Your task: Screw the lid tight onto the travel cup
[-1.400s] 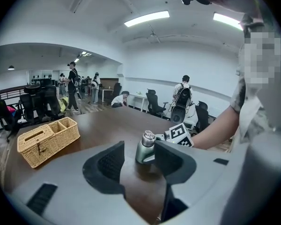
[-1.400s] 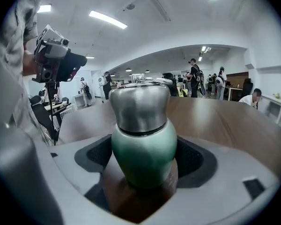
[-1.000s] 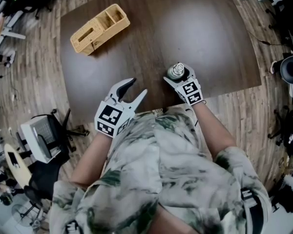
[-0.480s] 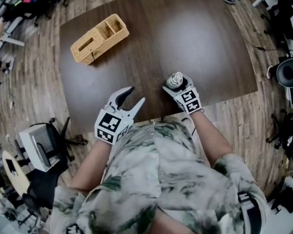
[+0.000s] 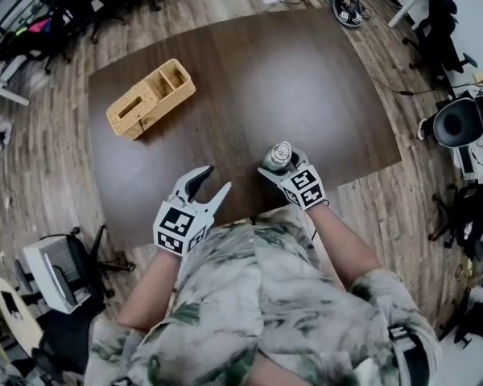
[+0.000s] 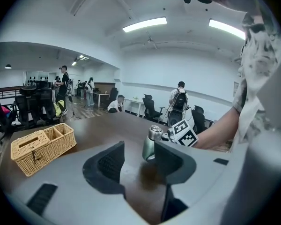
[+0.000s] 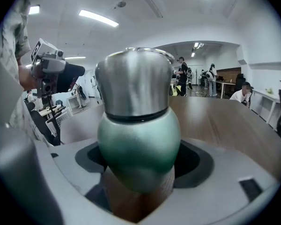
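The travel cup [image 5: 279,154], with a green body and a steel lid, stands upright near the table's front edge. In the right gripper view the cup [image 7: 138,125] fills the space between the jaws. My right gripper [image 5: 280,166] is shut on its green body, below the lid [image 7: 133,81]. My left gripper [image 5: 203,190] hovers open to the cup's left, apart from it, with nothing between its fingers. In the left gripper view the cup [image 6: 151,143] shows beyond the open left gripper [image 6: 138,150], with the right gripper's marker cube [image 6: 182,134] beside it.
A wicker basket [image 5: 149,99] with compartments sits at the far left of the dark wooden table [image 5: 306,71]. Office chairs [image 5: 459,123] and cables stand on the wood floor round the table. People stand far off in the room.
The head camera has tilted, so the table sits lower in the picture. The cup and both grippers keep their places on the table.
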`<state>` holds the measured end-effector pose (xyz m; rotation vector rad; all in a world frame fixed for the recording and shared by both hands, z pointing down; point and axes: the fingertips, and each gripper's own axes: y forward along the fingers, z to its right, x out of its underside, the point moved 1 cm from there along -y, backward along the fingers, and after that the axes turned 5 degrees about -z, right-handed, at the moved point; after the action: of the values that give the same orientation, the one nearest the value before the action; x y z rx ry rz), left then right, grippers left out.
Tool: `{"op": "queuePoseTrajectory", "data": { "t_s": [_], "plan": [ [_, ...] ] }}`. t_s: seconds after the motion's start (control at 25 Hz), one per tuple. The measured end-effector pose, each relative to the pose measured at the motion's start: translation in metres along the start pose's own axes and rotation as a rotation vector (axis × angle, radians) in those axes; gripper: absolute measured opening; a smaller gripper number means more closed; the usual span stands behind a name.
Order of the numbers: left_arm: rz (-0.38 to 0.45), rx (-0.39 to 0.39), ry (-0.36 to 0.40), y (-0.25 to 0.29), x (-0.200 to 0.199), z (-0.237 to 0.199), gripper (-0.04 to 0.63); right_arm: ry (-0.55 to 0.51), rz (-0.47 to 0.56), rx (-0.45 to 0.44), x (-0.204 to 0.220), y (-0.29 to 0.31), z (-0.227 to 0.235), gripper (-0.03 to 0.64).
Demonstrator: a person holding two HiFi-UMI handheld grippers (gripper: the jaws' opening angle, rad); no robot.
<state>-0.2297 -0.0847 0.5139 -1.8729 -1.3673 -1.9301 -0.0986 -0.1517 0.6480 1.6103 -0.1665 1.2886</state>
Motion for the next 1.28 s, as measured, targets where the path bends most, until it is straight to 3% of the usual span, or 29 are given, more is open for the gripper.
{"op": "queuePoseTrajectory", "data": {
  "t_s": [0.28,0.64,1.28],
  "plan": [
    [0.033,0.011,0.014,0.015,-0.02,0.014,0.193,0.001,0.004,-0.026,-0.032,-0.043,0.006,0.4],
    [0.071,-0.023,-0.018,0.042,-0.05,0.038,0.193,-0.052,0.027,-0.127,-0.072,-0.092,0.016,0.4],
    [0.162,-0.076,-0.032,0.085,-0.124,0.087,0.193,-0.144,0.003,-0.272,-0.095,-0.152,0.055,0.4]
  ]
}}
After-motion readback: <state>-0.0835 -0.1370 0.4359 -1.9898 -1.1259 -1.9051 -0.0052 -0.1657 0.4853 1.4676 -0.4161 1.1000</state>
